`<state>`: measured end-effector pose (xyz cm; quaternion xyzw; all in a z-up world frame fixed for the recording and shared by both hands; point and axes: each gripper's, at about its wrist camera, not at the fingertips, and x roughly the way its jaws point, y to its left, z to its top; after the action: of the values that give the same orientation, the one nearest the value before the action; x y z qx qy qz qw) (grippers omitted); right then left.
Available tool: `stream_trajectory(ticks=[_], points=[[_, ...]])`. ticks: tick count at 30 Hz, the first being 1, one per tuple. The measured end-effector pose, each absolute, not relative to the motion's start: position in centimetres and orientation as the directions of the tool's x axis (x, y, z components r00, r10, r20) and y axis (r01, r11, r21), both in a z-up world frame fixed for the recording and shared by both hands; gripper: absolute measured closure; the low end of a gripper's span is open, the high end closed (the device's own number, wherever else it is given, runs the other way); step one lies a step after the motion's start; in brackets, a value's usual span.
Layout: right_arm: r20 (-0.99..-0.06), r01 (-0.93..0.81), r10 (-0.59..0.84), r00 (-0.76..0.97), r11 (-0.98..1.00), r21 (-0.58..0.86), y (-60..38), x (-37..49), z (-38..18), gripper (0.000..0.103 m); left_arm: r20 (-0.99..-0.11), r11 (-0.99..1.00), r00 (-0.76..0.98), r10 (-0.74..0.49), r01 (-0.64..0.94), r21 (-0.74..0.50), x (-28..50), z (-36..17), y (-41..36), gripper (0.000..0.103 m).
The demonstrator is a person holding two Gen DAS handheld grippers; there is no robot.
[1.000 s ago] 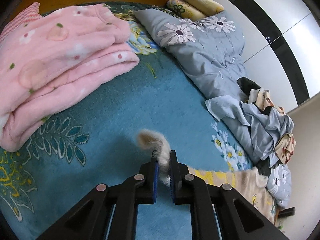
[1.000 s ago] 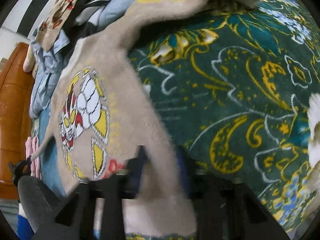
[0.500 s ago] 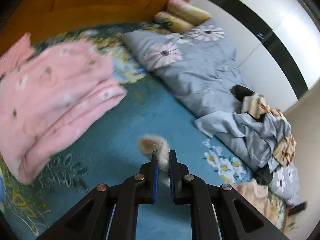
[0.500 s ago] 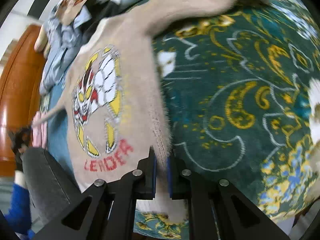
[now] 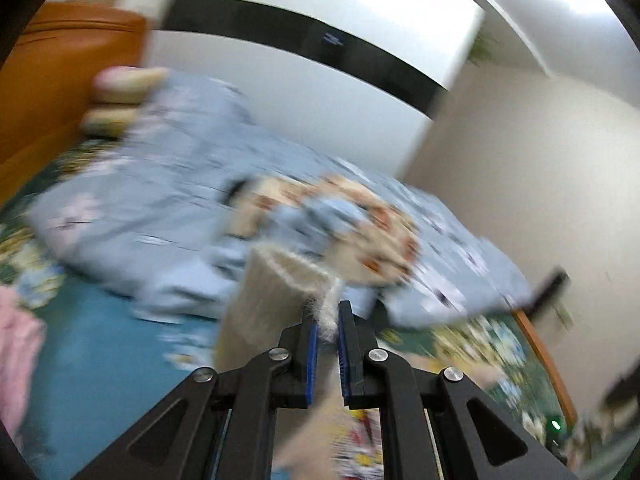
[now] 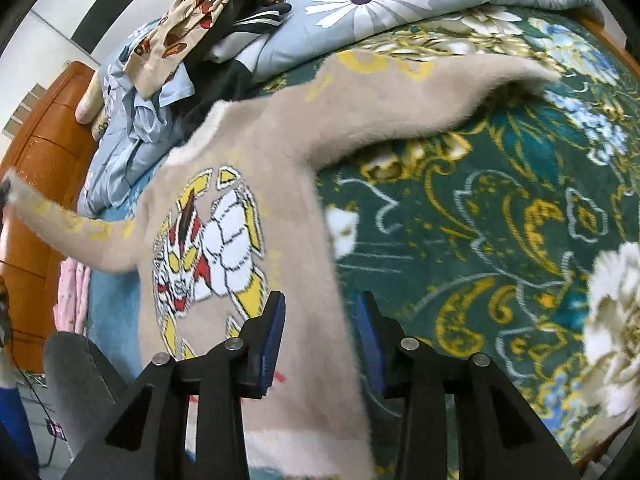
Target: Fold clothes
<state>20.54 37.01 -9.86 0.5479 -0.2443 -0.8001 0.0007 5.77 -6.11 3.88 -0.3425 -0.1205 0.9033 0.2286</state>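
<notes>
A fuzzy beige sweater (image 6: 256, 184) with a white, yellow and red cartoon print lies spread face up on the patterned bedspread (image 6: 500, 220). My left gripper (image 5: 328, 322) is shut on the sweater's left sleeve cuff (image 5: 276, 292) and holds it raised off the bed; the left wrist view is blurred. In the right wrist view that sleeve (image 6: 68, 228) stretches up to the far left. My right gripper (image 6: 320, 312) is open, its jaws straddling the sweater's lower right side edge.
A grey-blue floral duvet (image 6: 380, 4) with a heap of loose clothes (image 6: 192, 24) lies along the far side of the bed. A folded pink blanket (image 6: 72, 296) lies by the orange headboard (image 6: 36, 160). A grey chair back (image 6: 76, 384) stands at the near left.
My right gripper has let go of the sweater's side edge and opened. My left gripper has lifted the sleeve cuff up and swung toward the duvet side.
</notes>
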Motion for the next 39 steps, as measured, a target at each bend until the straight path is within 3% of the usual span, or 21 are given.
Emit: stream_trajectory(ticks=[6, 13, 17, 19, 20, 24, 27, 30, 35, 39], points=[[-0.873, -0.264, -0.294, -0.389, -0.873, 0.411, 35.6, 19.9, -11.3, 0.063, -0.68, -0.803, -0.431, 0.593, -0.377, -0.461, 5.8, -4.0, 6.0, 0.093], [-0.884, -0.283, -0.272, -0.38, -0.876, 0.391, 36.8, 20.7, -11.7, 0.063, -0.773, -0.804, -0.259, 0.579, -0.334, -0.491, 6.3, -10.6, 13.7, 0.092], [-0.88, -0.301, -0.272, -0.389, -0.866, 0.4, 37.3, 20.5, -11.5, 0.063, -0.799, -0.805, -0.183, 0.573, -0.308, -0.507, 6.4, -11.8, 14.6, 0.08], [-0.878, -0.299, -0.277, -0.391, -0.863, 0.406, 37.1, 20.2, -11.5, 0.063, -0.776, -0.784, -0.186, 0.603, -0.318, -0.533, 6.6, -11.3, 13.9, 0.07], [-0.875, -0.296, -0.282, -0.393, -0.862, 0.411, 37.0, 20.1, -11.5, 0.063, -0.764, -0.774, -0.189, 0.617, -0.322, -0.546, 6.8, -10.9, 13.4, 0.061], [-0.844, -0.275, -0.336, -0.418, -0.839, 0.47, 35.5, 19.1, -11.3, 0.063, -0.712, -0.767, -0.289, 0.64, -0.289, -0.573, 7.0, -8.8, 8.3, 0.054], [-0.805, -0.252, -0.396, -0.442, -0.807, 0.534, 33.4, 18.0, -11.5, 0.063, -0.725, -0.841, -0.45, 0.522, -0.13, -0.525, 7.0, -8.8, 2.0, 0.053], [-0.773, -0.249, -0.457, -0.44, -0.765, 0.593, 31.5, 16.1, -12.5, 0.063, -0.762, -0.86, -0.502, 0.409, 0.066, -0.506, 7.1, -11.0, -4.0, 0.053], [-0.732, -0.317, -0.5, -0.464, -0.678, 0.664, 29.3, 13.2, -14.8, 0.063, -0.788, -0.799, -0.48, 0.385, 0.255, -0.545, 8.0, -14.9, -8.4, 0.053], [-0.739, -0.437, -0.455, -0.498, -0.604, 0.667, 29.0, 12.3, -16.4, 0.063, -0.792, -0.794, -0.471, 0.39, 0.265, -0.548, 7.8, -15.8, -7.9, 0.053]])
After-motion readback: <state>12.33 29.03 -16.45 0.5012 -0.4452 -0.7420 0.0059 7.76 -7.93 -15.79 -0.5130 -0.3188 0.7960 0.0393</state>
